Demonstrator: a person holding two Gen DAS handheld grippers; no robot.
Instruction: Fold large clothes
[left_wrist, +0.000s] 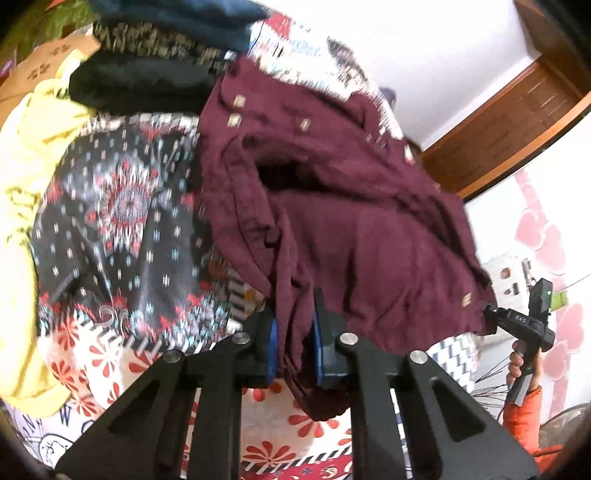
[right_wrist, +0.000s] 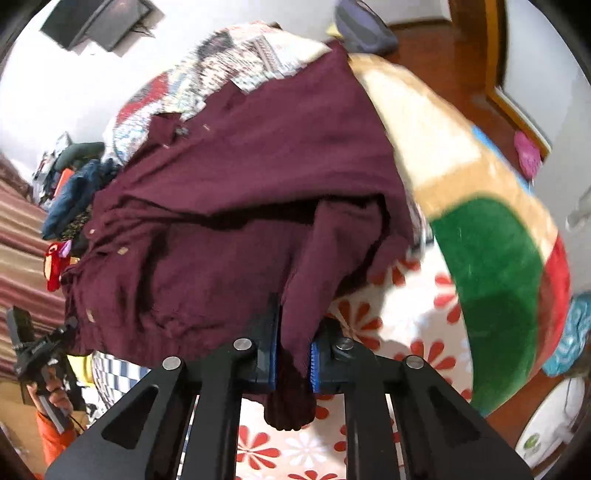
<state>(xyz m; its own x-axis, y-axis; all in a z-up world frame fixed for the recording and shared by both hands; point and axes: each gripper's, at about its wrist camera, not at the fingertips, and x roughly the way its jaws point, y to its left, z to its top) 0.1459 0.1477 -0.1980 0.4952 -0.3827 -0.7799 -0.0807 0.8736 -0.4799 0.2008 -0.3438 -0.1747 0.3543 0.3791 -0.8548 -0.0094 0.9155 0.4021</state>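
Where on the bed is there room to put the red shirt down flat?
Free: the flowered sheet between the maroon garment and the green blanket, and the dark patterned spread beside the yellow cloth. Crowded: the dark folded stack behind.

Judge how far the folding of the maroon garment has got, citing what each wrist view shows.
Done: both grippers have a hold, the left gripper and right gripper each shut on the hem of the maroon buttoned garment. In hand: its near edge is lifted off the floral bedsheet. Left: it remains rumpled with no neat fold visible, and a yellow garment lies unfolded.
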